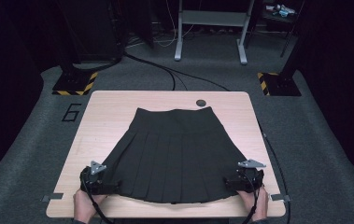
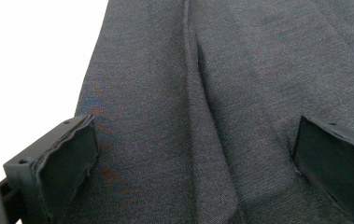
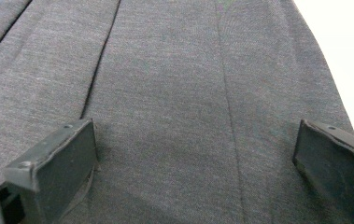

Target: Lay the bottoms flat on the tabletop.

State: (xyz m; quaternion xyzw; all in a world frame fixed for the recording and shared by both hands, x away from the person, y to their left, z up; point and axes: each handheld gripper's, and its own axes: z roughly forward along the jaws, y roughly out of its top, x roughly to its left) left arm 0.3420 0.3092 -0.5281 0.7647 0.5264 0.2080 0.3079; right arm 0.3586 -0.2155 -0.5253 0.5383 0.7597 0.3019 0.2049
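A black pleated skirt [image 1: 174,154] lies flat on the light wooden table [image 1: 118,102], waistband at the far side, hem toward the person. My left gripper [image 1: 101,185] sits at the hem's left corner, and my right gripper [image 1: 241,182] at the hem's right corner. In the left gripper view the jaws stand wide apart over the skirt [image 2: 202,93], open [image 2: 193,163], with the skirt's side edge running past the left jaw. In the right gripper view the gripper [image 3: 195,163] is likewise open above the pleated cloth [image 3: 165,93], nothing pinched.
A round dark grommet [image 1: 201,102] sits in the table's far edge. Tape marks [image 1: 52,197] lie at the near corners. Beyond the table are floor cables [image 1: 165,72], a metal stand [image 1: 210,28] and hazard-striped bases [image 1: 74,84].
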